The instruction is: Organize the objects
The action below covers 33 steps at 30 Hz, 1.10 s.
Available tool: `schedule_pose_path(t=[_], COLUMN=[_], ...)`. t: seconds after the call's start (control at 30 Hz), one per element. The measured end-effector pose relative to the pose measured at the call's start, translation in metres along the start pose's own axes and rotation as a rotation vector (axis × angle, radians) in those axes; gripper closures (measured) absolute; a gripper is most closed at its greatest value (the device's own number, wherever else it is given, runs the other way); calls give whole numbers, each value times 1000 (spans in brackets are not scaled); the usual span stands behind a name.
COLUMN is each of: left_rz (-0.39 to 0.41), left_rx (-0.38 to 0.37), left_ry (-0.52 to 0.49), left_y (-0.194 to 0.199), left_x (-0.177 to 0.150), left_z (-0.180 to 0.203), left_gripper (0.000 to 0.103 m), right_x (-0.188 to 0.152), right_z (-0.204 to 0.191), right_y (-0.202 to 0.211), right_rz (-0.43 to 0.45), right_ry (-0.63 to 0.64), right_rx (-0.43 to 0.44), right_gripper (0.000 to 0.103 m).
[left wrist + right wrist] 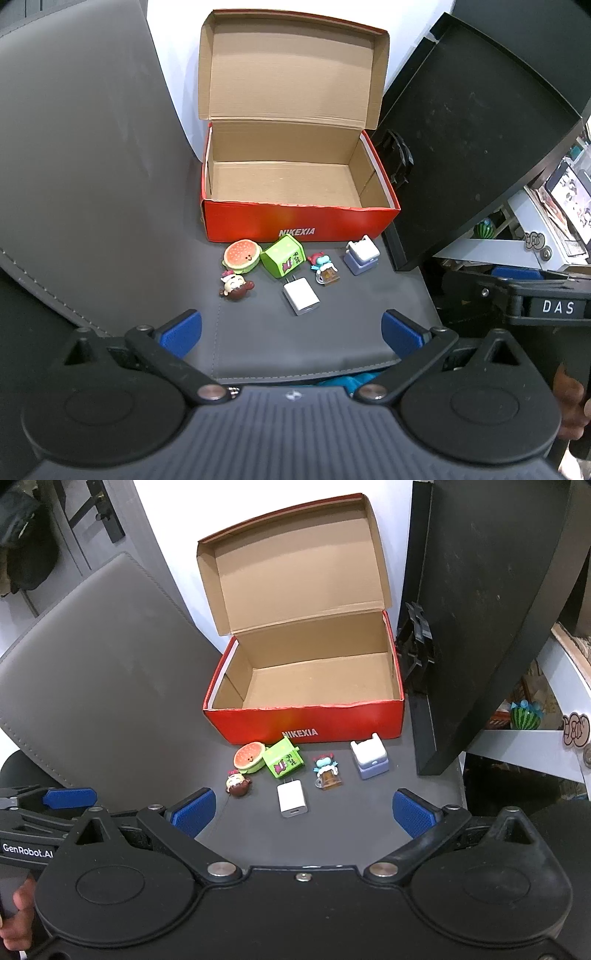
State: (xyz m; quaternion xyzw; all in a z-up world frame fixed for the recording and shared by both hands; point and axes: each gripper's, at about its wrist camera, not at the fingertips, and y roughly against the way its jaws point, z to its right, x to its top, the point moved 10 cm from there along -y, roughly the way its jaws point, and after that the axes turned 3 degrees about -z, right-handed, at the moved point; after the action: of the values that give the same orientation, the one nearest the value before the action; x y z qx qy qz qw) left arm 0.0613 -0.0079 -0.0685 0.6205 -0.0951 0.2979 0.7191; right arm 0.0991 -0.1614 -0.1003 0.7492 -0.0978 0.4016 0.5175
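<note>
left gripper (291,330): tilted down, fingers wide, empty | right gripper (304,814): same, over white charger (291,798)

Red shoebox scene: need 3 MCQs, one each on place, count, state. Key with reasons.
1. Where do the small items lie relative to the red shoebox?
A. inside it
B. on the mat in front of it
C. on its lid

2. How many small items are there?
A. four
B. six
C. eight

3. The shoebox is:
A. open and empty
B. closed
C. open and full

Key: 1 B, they lie on the grey mat before its front wall, as the white charger does; 2 B, six lie there; 3 A, lid raised, bare cardboard floor.
</note>
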Motion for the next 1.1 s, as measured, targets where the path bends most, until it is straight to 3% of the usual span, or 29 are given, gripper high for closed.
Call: schedule_pose_path(t=[1.1], left_rz=[-3], left_rx=[-5], left_ry=[5], left_y=[2], left_x=[-2], left_z=[-5], left_gripper=[0], right_x=[-3], right_z=[4], right_y=[3], right_rz=[3], right_ry=[-36], right_rx=[-6], right_gripper=[0])
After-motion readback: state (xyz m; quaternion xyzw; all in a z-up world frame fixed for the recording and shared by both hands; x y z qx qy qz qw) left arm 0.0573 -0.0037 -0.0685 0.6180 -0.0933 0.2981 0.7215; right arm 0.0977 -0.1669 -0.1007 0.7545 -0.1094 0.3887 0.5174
